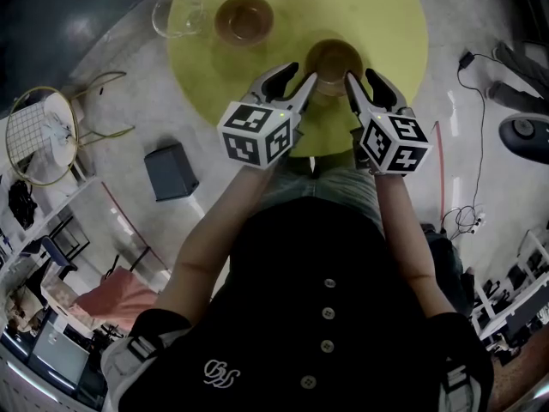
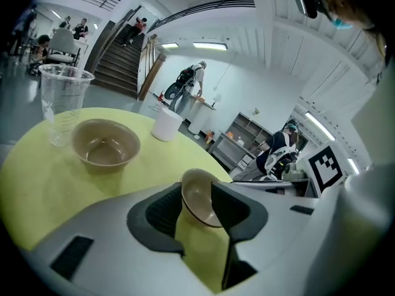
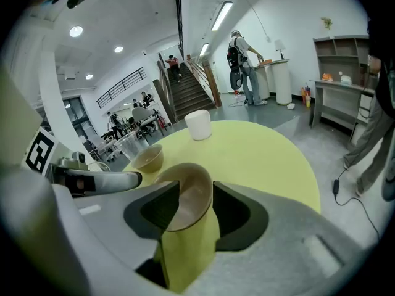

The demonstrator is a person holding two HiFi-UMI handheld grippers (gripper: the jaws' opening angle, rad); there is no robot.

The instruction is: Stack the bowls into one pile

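Two brown bowls sit apart on the round yellow-green table. The nearer bowl lies between my two grippers, close to the table's front edge. My left gripper stands at its left side and my right gripper at its right, both with jaws spread. In the left gripper view that bowl fills the gap between the jaws and runs behind the right one. The right gripper view shows it running behind the left jaw. The second bowl sits further back on the left.
A clear plastic cup stands left of the far bowl. A white cup stands at the table's far side. On the floor lie a dark box, a wire guard and cables. People stand in the background.
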